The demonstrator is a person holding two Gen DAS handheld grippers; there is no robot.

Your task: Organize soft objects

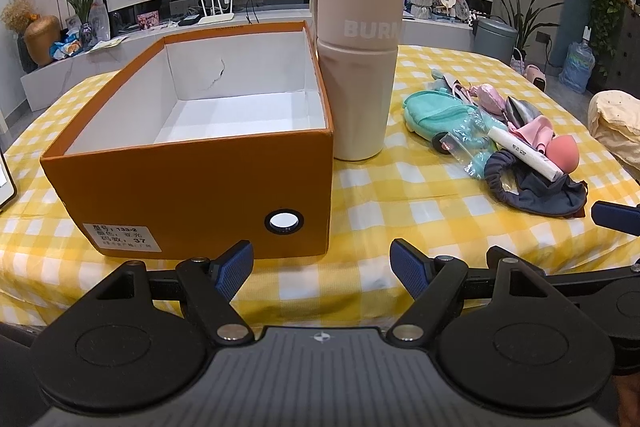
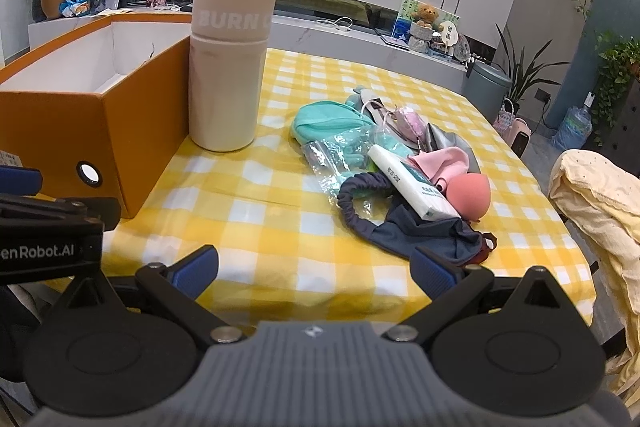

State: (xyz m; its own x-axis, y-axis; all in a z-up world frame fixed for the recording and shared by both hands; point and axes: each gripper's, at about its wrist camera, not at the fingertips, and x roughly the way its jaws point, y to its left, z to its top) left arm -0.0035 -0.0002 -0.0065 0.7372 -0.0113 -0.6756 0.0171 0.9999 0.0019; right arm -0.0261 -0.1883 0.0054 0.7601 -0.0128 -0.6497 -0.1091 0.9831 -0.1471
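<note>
**Orange box empty, soft pile waiting beside the bottle**

Orange cardboard forms the box, open-topped and bare inside, white-lined, with a round hole and a printed label on its near wall. It sits on the yellow checked cloth. Touching or just beside the box's right wall stands the bottle, pink and cream, upright, lid shut.

Right of the bottle, apart from it, lies the pile of soft things. At the end nearest the bottle is a mint pouch with a clear plastic bag over its near side. Farther from the bottle come a pink cloth, a white tube lying across the heap, and a pink sponge touching the tube. Nearest the camera is a grey scrunched cloth with an elastic edge.

The left gripper hangs before the box's near corner, jaws spread wide, holding nothing. The right gripper hovers at the cloth's near edge, just short of the grey cloth, jaws likewise apart and bare.
</note>
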